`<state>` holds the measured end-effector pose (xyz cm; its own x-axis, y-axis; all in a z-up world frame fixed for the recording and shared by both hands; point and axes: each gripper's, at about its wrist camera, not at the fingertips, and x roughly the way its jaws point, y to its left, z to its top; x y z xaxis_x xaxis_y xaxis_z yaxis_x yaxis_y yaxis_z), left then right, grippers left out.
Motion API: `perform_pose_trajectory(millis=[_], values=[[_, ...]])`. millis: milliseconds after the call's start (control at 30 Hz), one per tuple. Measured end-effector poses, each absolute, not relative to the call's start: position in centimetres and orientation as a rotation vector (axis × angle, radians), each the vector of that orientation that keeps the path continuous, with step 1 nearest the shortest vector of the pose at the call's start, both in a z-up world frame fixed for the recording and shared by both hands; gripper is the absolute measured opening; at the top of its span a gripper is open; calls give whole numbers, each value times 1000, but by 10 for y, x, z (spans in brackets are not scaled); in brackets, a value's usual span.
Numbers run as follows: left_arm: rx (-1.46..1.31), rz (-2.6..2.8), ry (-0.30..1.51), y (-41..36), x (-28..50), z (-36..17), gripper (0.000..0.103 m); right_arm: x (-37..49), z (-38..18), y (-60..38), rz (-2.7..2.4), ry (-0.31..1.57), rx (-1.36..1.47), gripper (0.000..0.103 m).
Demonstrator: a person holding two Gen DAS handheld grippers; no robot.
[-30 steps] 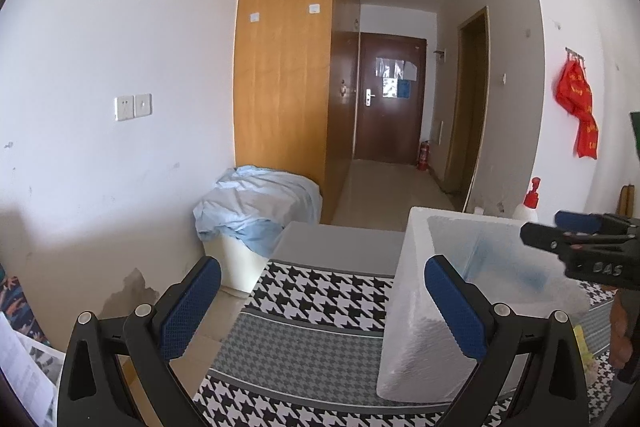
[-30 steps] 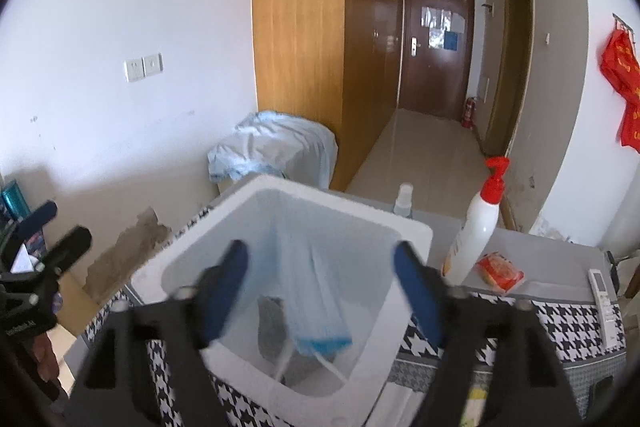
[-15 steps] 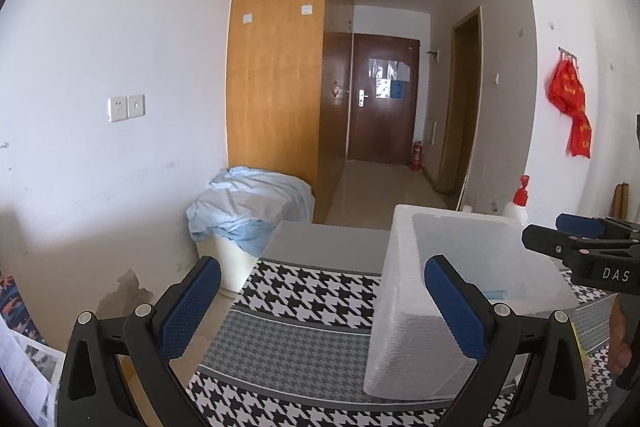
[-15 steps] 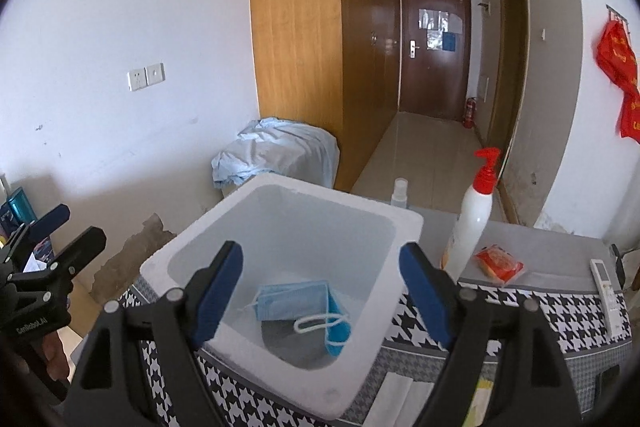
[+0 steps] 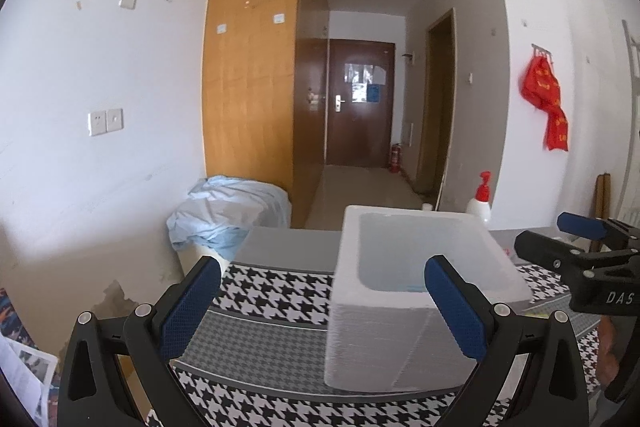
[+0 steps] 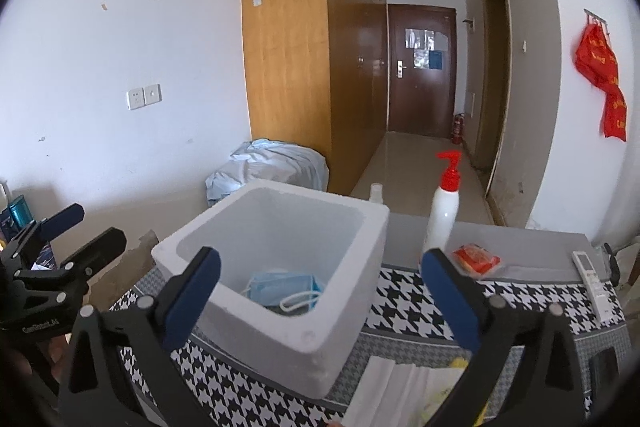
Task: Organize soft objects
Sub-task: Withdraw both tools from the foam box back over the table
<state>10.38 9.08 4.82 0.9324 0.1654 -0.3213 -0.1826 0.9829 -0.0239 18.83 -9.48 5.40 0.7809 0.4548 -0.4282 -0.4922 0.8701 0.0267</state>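
A white foam box (image 6: 288,347) stands on the houndstooth table cover (image 6: 404,303). Blue face masks (image 6: 280,287) with white ear loops lie on the box's bottom. My right gripper (image 6: 320,263) hovers in front of and above the box, its jaws opening wide with nothing between them. A white folded cloth (image 6: 384,387) and something yellow (image 6: 452,375) lie on the table under it. My left gripper (image 5: 323,267) is open and empty, left of the foam box (image 5: 380,331). Each gripper shows at the edge of the other's view: the right gripper (image 5: 560,237), the left gripper (image 6: 94,227).
Behind the box stand a white pump bottle with a red top (image 6: 442,211) and a small clear bottle (image 6: 376,193). A red packet (image 6: 476,259) and a white remote (image 6: 592,279) lie at the right. A blue sheet (image 6: 268,167) covers a bin by the wall.
A blue mask that hung between the right jaws has dropped onto the box's bottom. The right jaws have spread wider and pulled back from the box. The left gripper drew back slightly.
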Motion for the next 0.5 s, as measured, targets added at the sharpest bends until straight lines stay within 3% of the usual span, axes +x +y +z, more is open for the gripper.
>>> perform_pose_trajectory(millis=[500], values=[[-24,110,289,55,89,61,102,161,60,-138,450,392,-52,102]])
